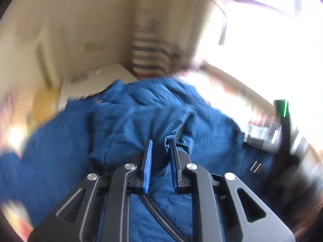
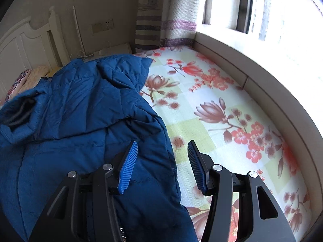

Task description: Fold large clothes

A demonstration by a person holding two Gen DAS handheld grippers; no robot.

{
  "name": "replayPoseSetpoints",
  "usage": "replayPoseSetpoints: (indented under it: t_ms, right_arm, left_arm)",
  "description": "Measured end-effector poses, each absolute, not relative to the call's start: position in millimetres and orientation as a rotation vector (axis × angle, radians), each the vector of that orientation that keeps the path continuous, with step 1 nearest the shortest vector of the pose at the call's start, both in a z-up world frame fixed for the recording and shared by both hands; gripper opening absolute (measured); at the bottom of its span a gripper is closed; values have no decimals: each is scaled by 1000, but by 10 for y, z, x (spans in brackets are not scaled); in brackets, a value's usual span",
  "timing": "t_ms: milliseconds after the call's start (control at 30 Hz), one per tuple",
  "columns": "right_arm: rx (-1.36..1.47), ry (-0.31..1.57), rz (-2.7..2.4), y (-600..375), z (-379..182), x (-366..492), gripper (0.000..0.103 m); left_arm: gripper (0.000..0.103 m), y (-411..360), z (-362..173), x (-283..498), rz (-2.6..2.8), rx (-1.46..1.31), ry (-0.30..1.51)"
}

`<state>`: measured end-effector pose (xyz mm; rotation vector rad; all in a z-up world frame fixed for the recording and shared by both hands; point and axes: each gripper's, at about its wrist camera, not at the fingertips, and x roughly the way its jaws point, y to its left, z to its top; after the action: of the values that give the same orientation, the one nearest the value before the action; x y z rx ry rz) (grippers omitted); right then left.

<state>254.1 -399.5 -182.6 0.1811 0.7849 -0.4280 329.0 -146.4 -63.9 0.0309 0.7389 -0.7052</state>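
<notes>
the blue jacket [image 2: 80, 121] lies spread over the bed, covering the left part of the flowered bedsheet [image 2: 222, 104] in my right view, its quilted shell puffy and creased, stitched in slanted squares, one cuff with a dark lining turned toward me at the far left. my left gripper [image 1: 161, 143] is pinched nearly closed on a bunched ridge of that jacket fabric, which stands gathered between the two blue ribbed pads [image 1: 148, 167]; a metal zipper [image 1: 159, 213] runs along the cloth just below the jaws. the left view is smeared with blur, so the room behind it is hard to read. my right gripper [image 2: 162, 147] hangs about half open with nothing in it, one finger over the jacket's rounded edge, the other over bare sheet, the hem passing beneath the gap. the sheet is pale, checked green and white, printed with red and brown blossoms. beyond it a striped curtain [image 2: 147, 32] hangs beside a bright window [image 2: 282, 20], and a white headboard [image 2: 24, 46] stands at the far left.
</notes>
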Motion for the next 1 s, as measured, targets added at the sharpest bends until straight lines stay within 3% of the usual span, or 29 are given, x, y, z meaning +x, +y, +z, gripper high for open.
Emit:
replayPoseSetpoints:
  t_ms: [133,200,267,333,467,700,933,1000]
  right_arm:
    - [84,736,-371,-3786,-1564,2659,51]
    - [34,733,-350,-3695,-1489,2784,55]
    - [2,748,-316,-3626,-1476,2927,55]
    - [-15,783,-291,-3585,-1541,3075,55]
    - [-26,824,-293,-3604,-1827,3207,55]
    - [-1,819,-286,-3655,-1862,3175,56]
    - [-91,729,-283,-3352,-1555,3058,56]
    - [-152,715,-237,-3186,-1505,3070,61]
  left_arm:
    - [19,-165,-772,3702,-574,-573,777]
    - [24,223,-939,3791,-497,-697,802]
    - [54,497,-1148,3833,-411,-736,862]
    - [64,607,-1272,3800,-386,-743,883]
    - [72,511,-1328,3735,-377,-632,892]
    - [79,-218,-1220,3716,-153,-54,851]
    - [79,-305,-1485,3800,-93,44,925]
    - [79,-277,-1498,3777,-95,45,923]
